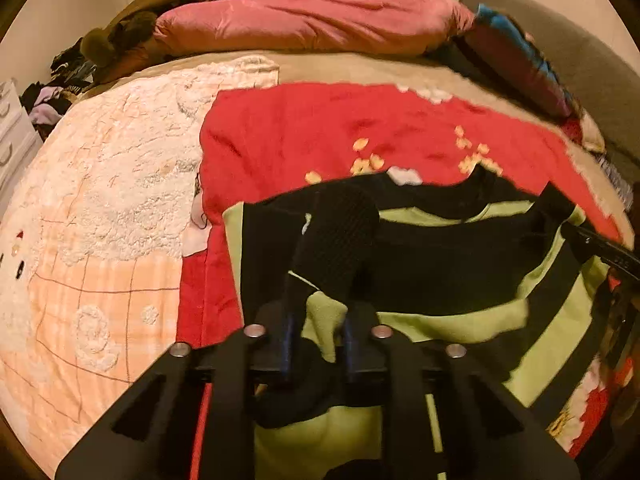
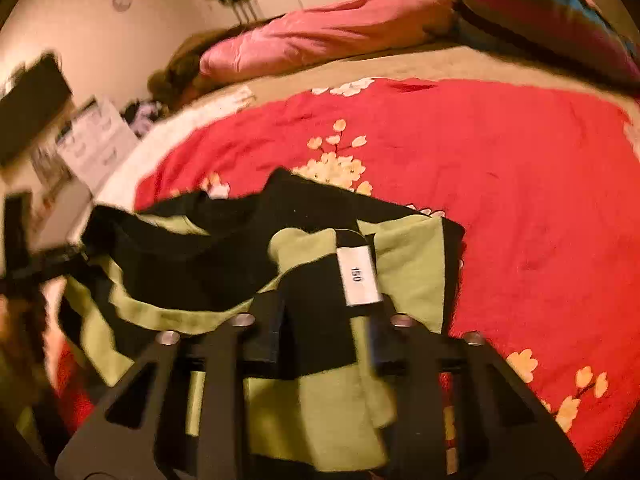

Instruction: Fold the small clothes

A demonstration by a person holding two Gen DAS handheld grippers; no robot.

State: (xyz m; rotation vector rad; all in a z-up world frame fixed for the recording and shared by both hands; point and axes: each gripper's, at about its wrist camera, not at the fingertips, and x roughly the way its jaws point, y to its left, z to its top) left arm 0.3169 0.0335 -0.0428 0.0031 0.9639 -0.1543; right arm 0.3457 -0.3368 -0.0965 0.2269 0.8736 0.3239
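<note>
Both grippers, left (image 1: pixel 320 264) & right (image 2: pixel 320 280), fingers pinched on green-black striped top (image 1: pixel 460 256), lifting its edge off red blanket (image 1: pixel 320 128) to fold.

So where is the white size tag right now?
In the right wrist view, the white size tag sits centre frame on the green-and-black striped top, just ahead of the right gripper.

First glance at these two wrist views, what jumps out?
The black and lime-green striped top in the middle, lying on a bright red flowered blanket that covers the bed. Both claws are clamped on its near edge: the left claw on one bunched corner, the right claw on another, beside a white size tag. A pink duvet is heaped along the far side.
</note>
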